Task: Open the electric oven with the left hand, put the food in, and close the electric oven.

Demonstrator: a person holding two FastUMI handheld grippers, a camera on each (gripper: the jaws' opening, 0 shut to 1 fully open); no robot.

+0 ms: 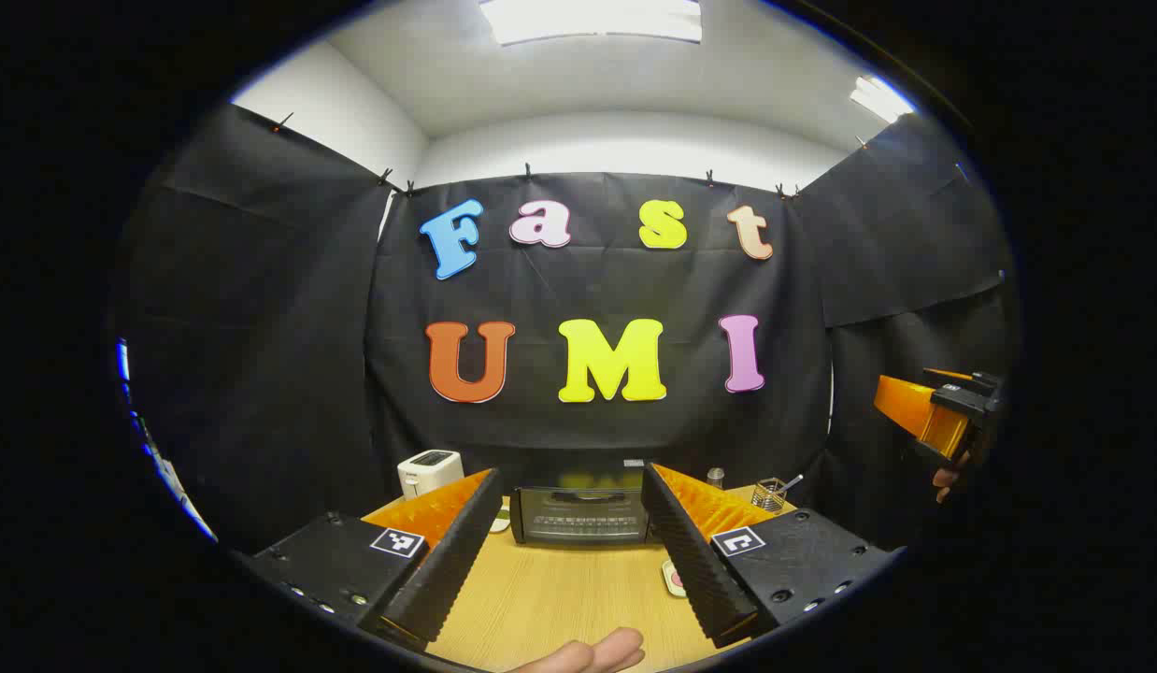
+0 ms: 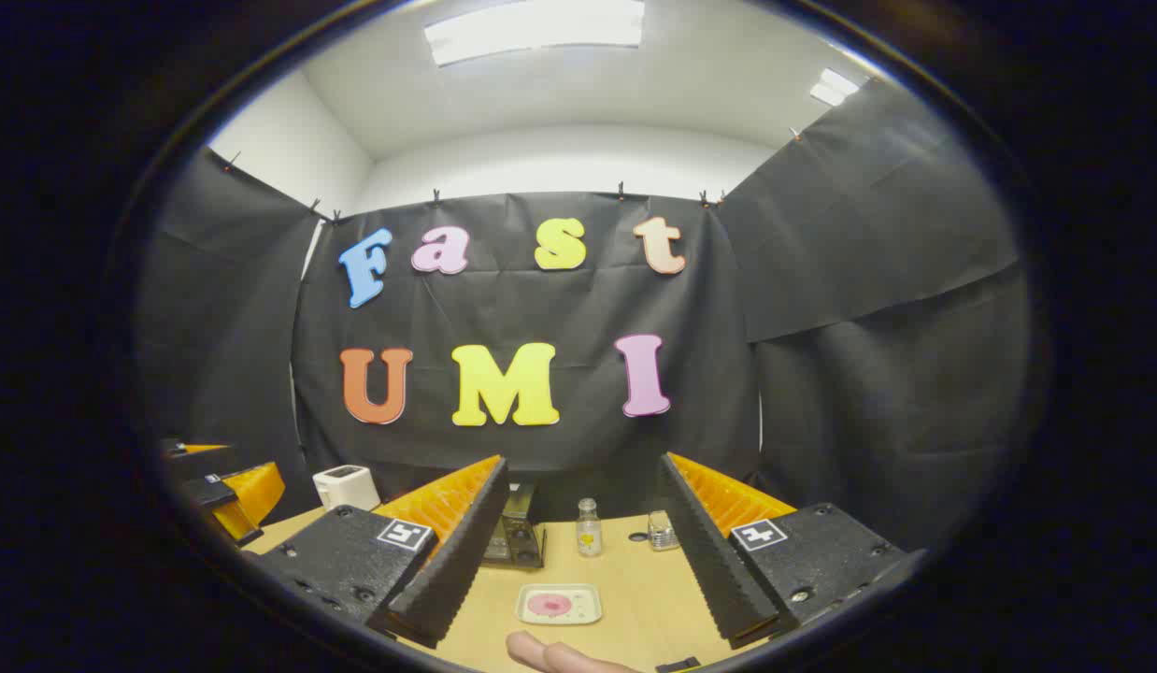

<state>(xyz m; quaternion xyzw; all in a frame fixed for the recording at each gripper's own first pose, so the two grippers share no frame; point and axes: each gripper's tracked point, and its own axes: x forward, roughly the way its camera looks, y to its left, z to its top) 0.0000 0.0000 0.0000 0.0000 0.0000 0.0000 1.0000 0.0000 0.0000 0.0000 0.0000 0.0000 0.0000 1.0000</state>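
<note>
Oven (image 1: 580, 515) dead ahead at the table's (image 1: 550, 598) back edge, door closed; my left claw (image 1: 569, 551) gapes wide, holding nothing. Stiff hinged door, I'd guess (handle along the top).

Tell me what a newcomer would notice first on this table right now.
Probably the dark electric oven with its glass door shut, at the back of the light wooden table, framed between the open left tongs. Next, the small white tray of pink food lying on the table between the open right tongs. A white toaster stands left of the oven.
</note>
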